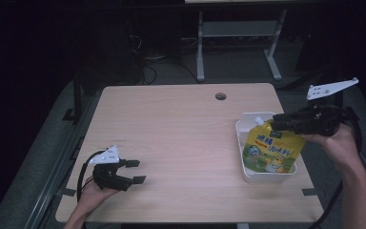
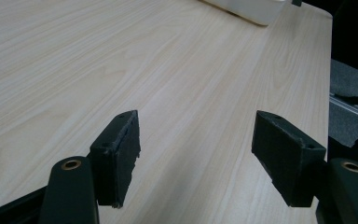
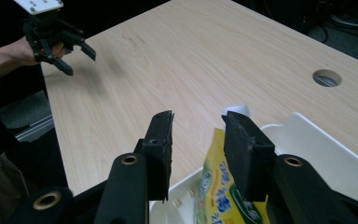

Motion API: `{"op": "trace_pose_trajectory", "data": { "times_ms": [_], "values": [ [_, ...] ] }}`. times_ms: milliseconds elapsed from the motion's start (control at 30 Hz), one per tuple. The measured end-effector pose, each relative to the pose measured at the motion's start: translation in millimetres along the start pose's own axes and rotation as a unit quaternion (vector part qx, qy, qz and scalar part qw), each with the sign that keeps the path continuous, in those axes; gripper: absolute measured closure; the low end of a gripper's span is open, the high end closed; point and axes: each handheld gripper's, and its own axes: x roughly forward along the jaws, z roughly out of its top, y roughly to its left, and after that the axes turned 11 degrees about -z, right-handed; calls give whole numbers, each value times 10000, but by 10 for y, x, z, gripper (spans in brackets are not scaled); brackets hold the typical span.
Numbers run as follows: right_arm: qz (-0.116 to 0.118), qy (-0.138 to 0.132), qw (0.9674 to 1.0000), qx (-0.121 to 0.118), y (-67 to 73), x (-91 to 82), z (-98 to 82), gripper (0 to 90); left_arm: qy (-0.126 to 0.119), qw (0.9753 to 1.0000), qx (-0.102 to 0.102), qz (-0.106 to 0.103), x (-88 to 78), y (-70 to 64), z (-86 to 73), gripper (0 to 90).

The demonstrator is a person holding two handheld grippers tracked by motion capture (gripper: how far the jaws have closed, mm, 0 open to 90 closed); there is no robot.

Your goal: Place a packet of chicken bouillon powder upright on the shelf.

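A yellow spouted pouch [image 1: 267, 150] with a white cap [image 1: 258, 120] leans in a white tray [image 1: 240, 143] at the table's right side. My right gripper [image 1: 277, 122] hovers just above the pouch's top edge. In the right gripper view its jaws [image 3: 198, 123] stand apart, and the pouch [image 3: 214, 186] rises between them, close to the right-hand jaw and clear of the other. My left gripper [image 1: 136, 171] rests low at the table's near left with its jaws wide apart [image 2: 196, 140] over bare wood, nothing between them.
The light wooden table [image 1: 181, 129] has a round cable hole [image 1: 220, 96] near its far edge. A corner of the tray [image 2: 256, 9] lies far off in the left gripper view. Dark floor and desk legs lie beyond the table.
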Motion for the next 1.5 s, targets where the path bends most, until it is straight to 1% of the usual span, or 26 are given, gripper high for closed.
{"op": "trace_pose_trajectory", "data": {
  "times_ms": [67, 100, 167, 200, 400, 433, 500, 533, 567, 633, 667, 900, 933, 1067, 1300, 1500],
  "values": [
    [24, 10, 10000, -23, 18, 15, 9, 608, -2, 10000, 1, -3, -1, -2, 0, 318],
    [59, 30, 10000, -53, 60, 48, 25, 603, 5, 10000, 14, 5, -3, -5, 1, 319],
    [114, 39, 9999, -104, 98, 81, 42, 597, 14, 10000, 18, 10, -7, -6, 2, 318],
    [114, 39, 9999, -104, 98, 81, 42, 597, 14, 10000, 18, 10, -7, -6, 2, 318],
    [267, 24, 9993, -241, 253, 165, 106, 576, 27, 10000, 20, 11, -13, -4, -5, 317],
    [285, 40, 9993, -226, 279, 177, 112, 575, 28, 10000, 25, 13, -14, -4, -6, 317],
    [295, 86, 9992, -268, 318, 210, 121, 564, 23, 10000, 24, 17, -16, -4, -8, 317],
    [295, 86, 9992, -268, 318, 210, 121, 564, 23, 10000, 24, 17, -16, -4, -8, 316],
    [332, 113, 9989, -310, 361, 251, 125, 555, 29, 10000, 21, 26, -19, -6, -10, 316],
    [351, 119, 9988, -314, 375, 261, 127, 554, 38, 10000, 24, 27, -22, -7, -12, 316],
    [391, 129, 9986, -337, 416, 296, 135, 548, 39, 10000, 22, 32, -23, -7, -15, 315],
    [518, 163, 9978, -368, 536, 411, 155, 532, 81, 10000, 24, 32, -10, -7, -25, 313],
    [518, 163, 9978, -368, 536, 411, 155, 532, 81, 10000, 24, 32, -10, -7, -25, 312],
    [614, 194, 9970, -428, 647, 515, 156, 522, 120, 9999, 55, 37, -5, -16, -23, 312],
    [734, 205, 9960, -474, 790, 650, 158, 509, 144, 9999, 55, 36, 0, -13, -27, 310],
    [861, 274, 9946, -518, 922, 796, 155, 496, 150, 9999, 52, 44, -3, -9, -31, 307]
  ]
}}
